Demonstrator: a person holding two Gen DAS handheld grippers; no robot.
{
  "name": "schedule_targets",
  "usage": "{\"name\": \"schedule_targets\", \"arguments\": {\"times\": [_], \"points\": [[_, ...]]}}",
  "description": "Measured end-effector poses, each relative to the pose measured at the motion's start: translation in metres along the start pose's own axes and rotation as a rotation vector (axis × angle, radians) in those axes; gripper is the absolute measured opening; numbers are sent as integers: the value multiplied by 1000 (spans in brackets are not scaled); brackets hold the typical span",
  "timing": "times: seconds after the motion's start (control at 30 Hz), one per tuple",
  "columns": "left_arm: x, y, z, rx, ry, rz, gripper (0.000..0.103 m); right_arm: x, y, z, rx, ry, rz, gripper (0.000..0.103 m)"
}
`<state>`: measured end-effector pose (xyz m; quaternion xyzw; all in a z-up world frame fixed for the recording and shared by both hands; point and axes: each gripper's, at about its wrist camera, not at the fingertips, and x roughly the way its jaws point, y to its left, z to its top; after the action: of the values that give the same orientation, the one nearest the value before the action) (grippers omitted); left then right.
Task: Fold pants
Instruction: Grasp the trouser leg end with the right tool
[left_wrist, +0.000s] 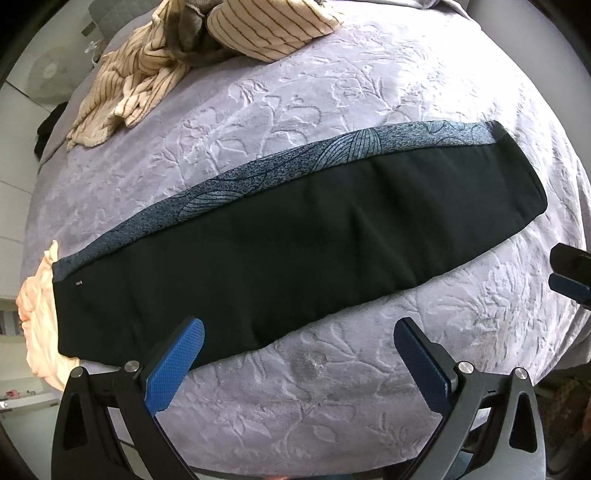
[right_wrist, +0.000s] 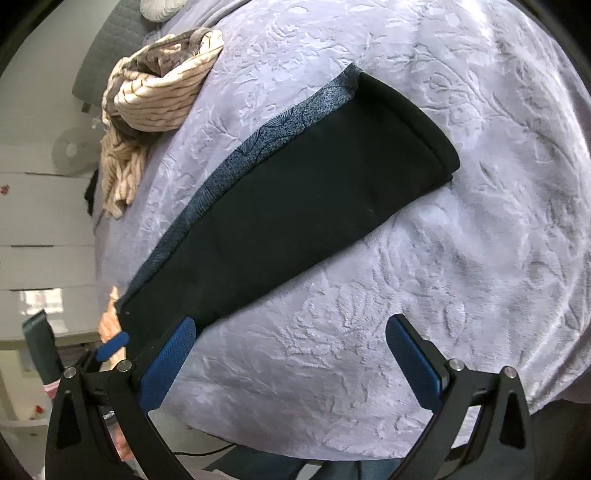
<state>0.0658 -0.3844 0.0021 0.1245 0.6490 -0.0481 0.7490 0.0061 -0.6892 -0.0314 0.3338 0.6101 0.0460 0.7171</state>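
**Pants laid long, both claws empty**

Bed (left_wrist: 369, 92), lavender embossed cover, fills both views. Black pants (left_wrist: 295, 240) lie flat across it as one long strip, legs apparently stacked, a blue patterned band (left_wrist: 332, 155) running along the far edge. Wide end sits at the camera's left in the left wrist view, beside a peach cloth (left_wrist: 37, 314); the narrower end reaches right.

Left claw (left_wrist: 299, 354) spread wide, holding nothing, hovering at the near edge of the strip towards the wide end. Right claw (right_wrist: 291, 354) also spread and empty, over bare cover just beside the near edge.

Judgement: next is the crosswise fold. To do it well, each claw should pinch one corner of the same end, catching all layers, lift low, carry across to the other end, then match edges before letting go. Plush cover may drag the underside.

Around: striped cream garment heap (left_wrist: 177, 55) at the far left, well apart from the pants. The peach cloth touches the wide end and might snag there.
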Motion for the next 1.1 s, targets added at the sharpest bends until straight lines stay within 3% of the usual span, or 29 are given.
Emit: {"name": "schedule_targets", "arguments": {"times": [0.13,0.37,0.87,1.1], "points": [[5,-1,1,-13,12,-7,103,1,-6,4,6,-20,34,103],[16,-10,9,-9,18,-14,103,14,-28,10,78,30,61,103],[44,-24,33,-17,26,-22,103,21,-56,29,138,-31,168,103],[42,-8,50,-75,-69,-56,103,21,-69,42,179,-96,251,103]]}}
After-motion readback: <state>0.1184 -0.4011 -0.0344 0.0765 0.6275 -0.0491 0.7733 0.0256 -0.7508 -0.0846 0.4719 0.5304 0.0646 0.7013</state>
